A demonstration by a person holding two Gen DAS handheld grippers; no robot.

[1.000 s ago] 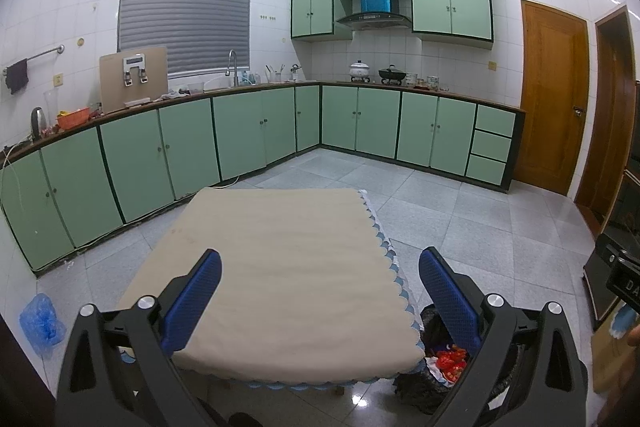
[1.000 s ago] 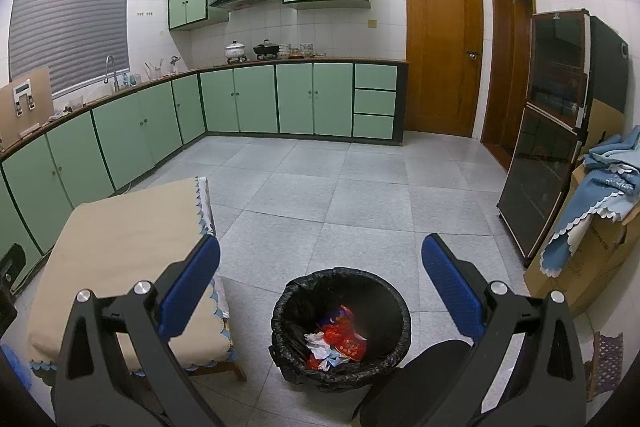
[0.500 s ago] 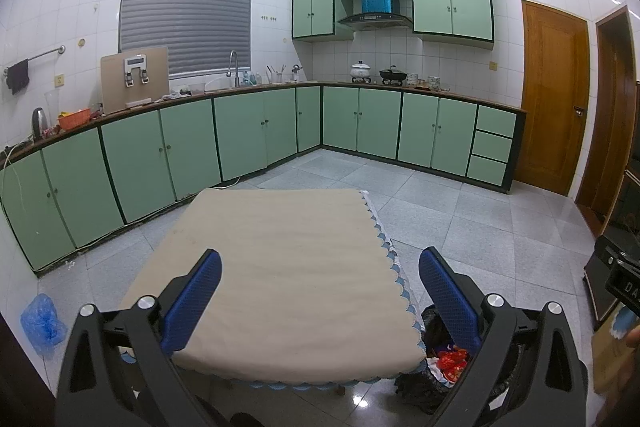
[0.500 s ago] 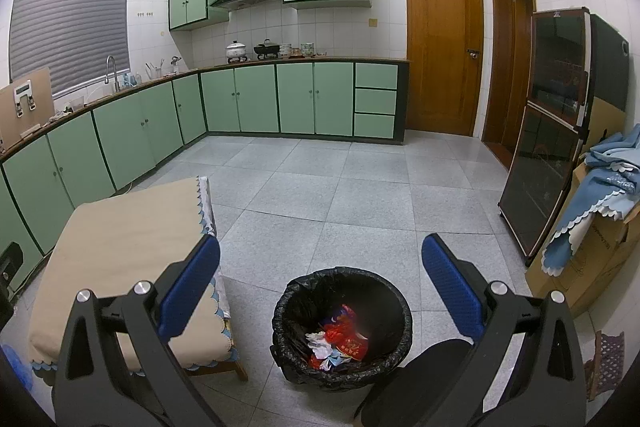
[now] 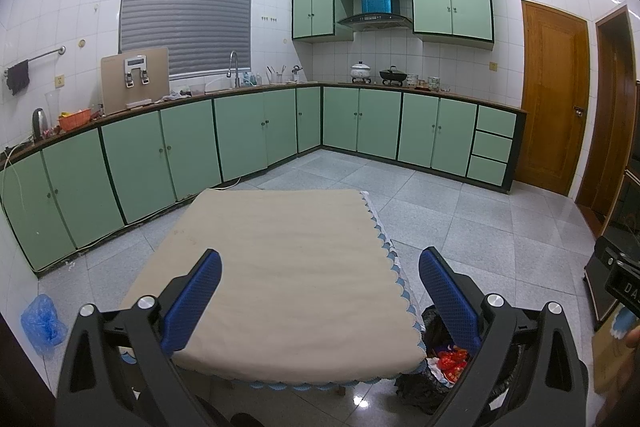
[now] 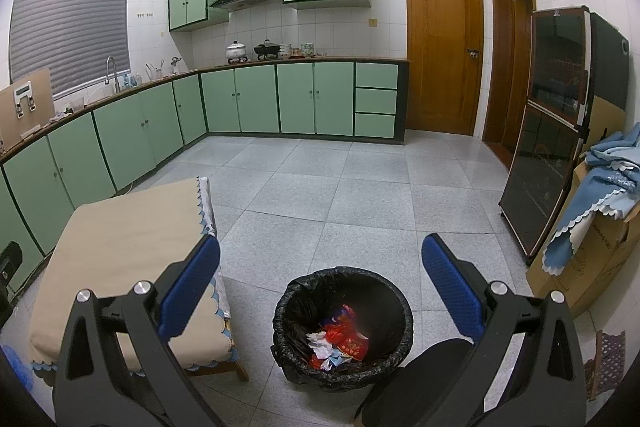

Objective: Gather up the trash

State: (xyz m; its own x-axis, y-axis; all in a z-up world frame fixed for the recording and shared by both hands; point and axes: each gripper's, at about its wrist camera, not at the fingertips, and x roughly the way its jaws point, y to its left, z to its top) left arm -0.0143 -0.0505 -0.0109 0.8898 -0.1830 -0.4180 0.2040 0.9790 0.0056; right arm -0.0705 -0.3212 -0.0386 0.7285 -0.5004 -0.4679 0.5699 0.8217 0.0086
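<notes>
A round bin with a black liner stands on the floor right of the low table. Red and white wrappers lie inside it. My right gripper is open and empty, held above and just behind the bin. My left gripper is open and empty, above the near part of the beige table top. The bin shows partly at the table's near right corner in the left wrist view. The table top bears no trash.
Green cabinets line the far and left walls. A blue plastic bag lies on the floor at left. A dark glass cabinet and a cardboard box with blue cloth stand at right. A black chair seat is below my right gripper.
</notes>
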